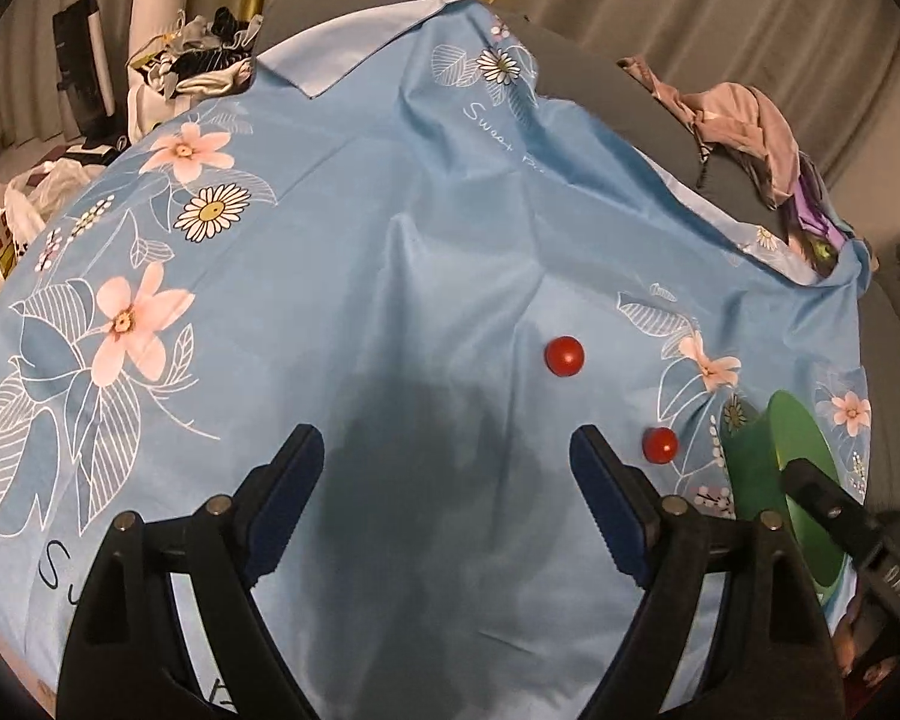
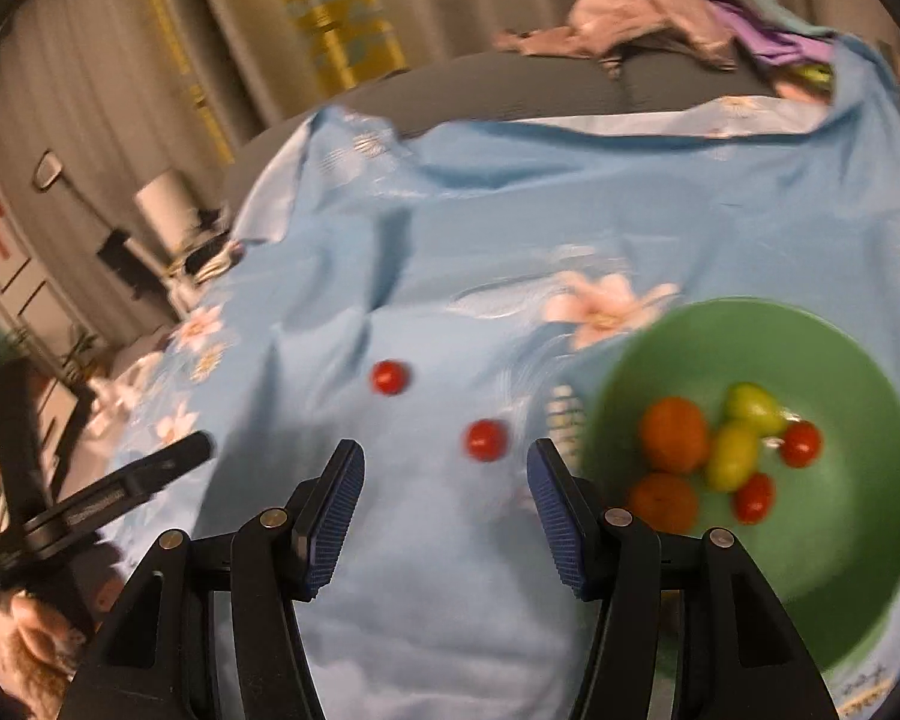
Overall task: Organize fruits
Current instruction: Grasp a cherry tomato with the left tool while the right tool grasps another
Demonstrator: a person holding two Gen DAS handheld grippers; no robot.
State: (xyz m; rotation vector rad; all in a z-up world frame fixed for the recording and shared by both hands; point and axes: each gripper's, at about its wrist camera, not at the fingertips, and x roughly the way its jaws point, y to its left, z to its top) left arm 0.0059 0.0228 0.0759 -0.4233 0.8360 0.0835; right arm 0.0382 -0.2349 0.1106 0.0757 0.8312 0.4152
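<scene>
Two red cherry tomatoes lie on the blue floral cloth (image 1: 390,192): a far one (image 1: 564,356) (image 2: 389,377) and a near one (image 1: 659,445) (image 2: 485,440). A green bowl (image 2: 840,588) (image 1: 792,438) at the right holds two orange fruits (image 2: 673,433), two green fruits (image 2: 733,453) and two red tomatoes (image 2: 801,444). My left gripper (image 1: 447,450) is open and empty above the cloth, left of the near tomato. My right gripper (image 2: 446,468) is open and empty, with the near tomato just beyond its gap. The left gripper's finger (image 2: 168,459) shows at the right wrist view's left.
The cloth (image 2: 450,240) covers a grey sofa. A pile of pink and purple clothes (image 1: 750,126) (image 2: 660,6) lies at the back right. Bags and clutter (image 1: 198,60) stand at the far left. Curtains hang behind.
</scene>
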